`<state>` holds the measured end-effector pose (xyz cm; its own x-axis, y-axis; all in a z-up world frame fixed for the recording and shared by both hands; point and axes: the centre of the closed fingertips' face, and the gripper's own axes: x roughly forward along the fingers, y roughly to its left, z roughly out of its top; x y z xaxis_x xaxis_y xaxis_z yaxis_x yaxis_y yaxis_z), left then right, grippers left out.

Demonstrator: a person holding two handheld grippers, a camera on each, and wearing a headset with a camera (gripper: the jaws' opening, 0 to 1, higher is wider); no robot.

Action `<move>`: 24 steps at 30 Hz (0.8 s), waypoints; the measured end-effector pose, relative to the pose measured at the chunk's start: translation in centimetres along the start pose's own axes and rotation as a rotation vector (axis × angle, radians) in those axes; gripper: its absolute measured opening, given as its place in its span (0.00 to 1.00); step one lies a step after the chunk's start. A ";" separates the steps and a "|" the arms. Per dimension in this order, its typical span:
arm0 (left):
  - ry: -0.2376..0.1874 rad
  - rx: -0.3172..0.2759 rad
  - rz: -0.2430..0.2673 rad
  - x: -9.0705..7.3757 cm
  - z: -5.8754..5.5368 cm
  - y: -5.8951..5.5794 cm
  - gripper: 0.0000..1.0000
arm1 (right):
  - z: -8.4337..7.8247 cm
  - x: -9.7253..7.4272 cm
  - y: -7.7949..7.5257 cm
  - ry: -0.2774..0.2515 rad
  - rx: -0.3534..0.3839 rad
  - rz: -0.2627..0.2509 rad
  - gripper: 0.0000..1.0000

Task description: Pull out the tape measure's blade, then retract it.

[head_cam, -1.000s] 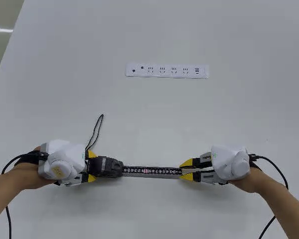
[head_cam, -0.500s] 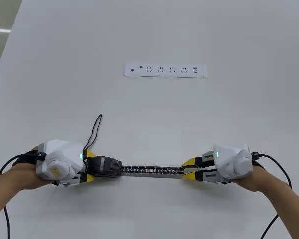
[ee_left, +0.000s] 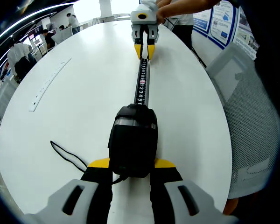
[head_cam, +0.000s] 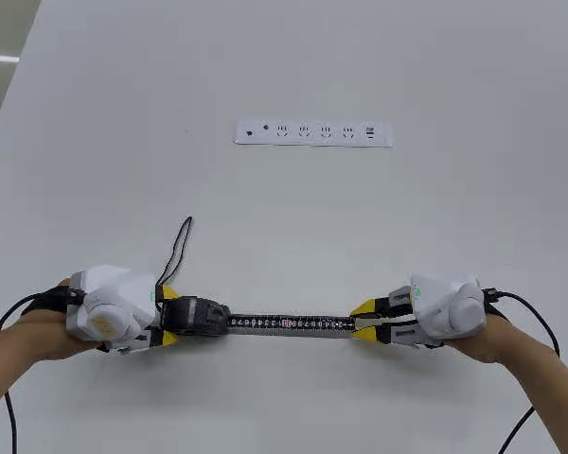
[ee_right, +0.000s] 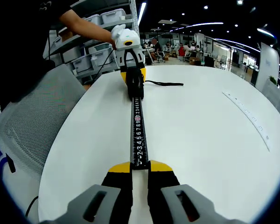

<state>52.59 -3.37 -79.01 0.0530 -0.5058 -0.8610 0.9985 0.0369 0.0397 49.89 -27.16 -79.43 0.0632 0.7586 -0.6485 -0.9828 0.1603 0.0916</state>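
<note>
On a white table (head_cam: 379, 218), a power strip (head_cam: 313, 133) well beyond the work, apart from it. Near the front edge, a black tape measure (head_cam: 201, 316), clamped from behind between the left gripper (head_cam: 170, 315) jaws, lanyard (head_cam: 177, 251) trailing off on the tabletop. Blade (head_cam: 289, 324) stretched flat to the right gripper (head_cam: 363, 321), jaws pinched tight on its tip. Slightly more blade drawn out than a second ago.
</note>
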 end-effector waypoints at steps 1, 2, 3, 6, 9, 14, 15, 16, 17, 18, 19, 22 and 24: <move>0.000 0.001 0.000 0.0 0.0 0.0 0.26 | 0.0 -0.1 0.0 -0.001 0.002 0.001 0.09; 0.000 0.001 0.000 0.0 0.0 0.0 0.26 | 0.0 -0.1 0.0 -0.002 0.003 0.001 0.09; 0.000 0.001 0.000 0.0 0.0 0.0 0.26 | -0.1 -0.1 0.0 -0.002 0.001 0.000 0.09; 0.001 0.001 0.000 0.0 0.0 0.0 0.26 | -0.1 -0.2 0.0 -0.001 0.001 0.002 0.09; 0.001 0.000 0.000 0.0 0.0 0.0 0.26 | -0.2 -0.3 -0.1 -0.001 0.001 0.001 0.09; 0.002 0.000 0.000 0.1 0.0 0.0 0.26 | -0.4 -0.6 -0.1 0.002 0.000 -0.002 0.09; 0.002 0.000 0.000 0.1 0.0 0.0 0.26 | -0.5 -0.7 -0.1 0.002 0.001 -0.002 0.09; 0.003 0.001 0.000 0.1 0.1 0.0 0.26 | -0.6 -0.8 -0.1 0.003 0.001 -0.003 0.09; 0.003 0.001 0.000 0.1 0.1 0.0 0.26 | -0.6 -0.8 -0.1 0.004 0.001 -0.003 0.09; 0.002 0.000 0.000 0.1 0.1 0.0 0.26 | -0.7 -0.9 -0.1 0.006 0.001 -0.003 0.09; 0.003 0.000 0.000 0.1 0.1 0.0 0.26 | -0.7 -0.9 -0.1 0.005 0.001 -0.003 0.09; 0.003 0.000 0.000 0.1 0.1 0.0 0.26 | -0.8 -1.1 -0.1 0.007 0.000 -0.004 0.09; 0.002 0.000 0.000 0.1 0.1 0.0 0.26 | -0.9 -1.2 -0.1 0.007 0.002 -0.004 0.09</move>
<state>52.58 -3.46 -79.05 0.0524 -0.5039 -0.8622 0.9986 0.0370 0.0391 49.74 -28.63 -79.38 0.0663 0.7538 -0.6538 -0.9822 0.1648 0.0904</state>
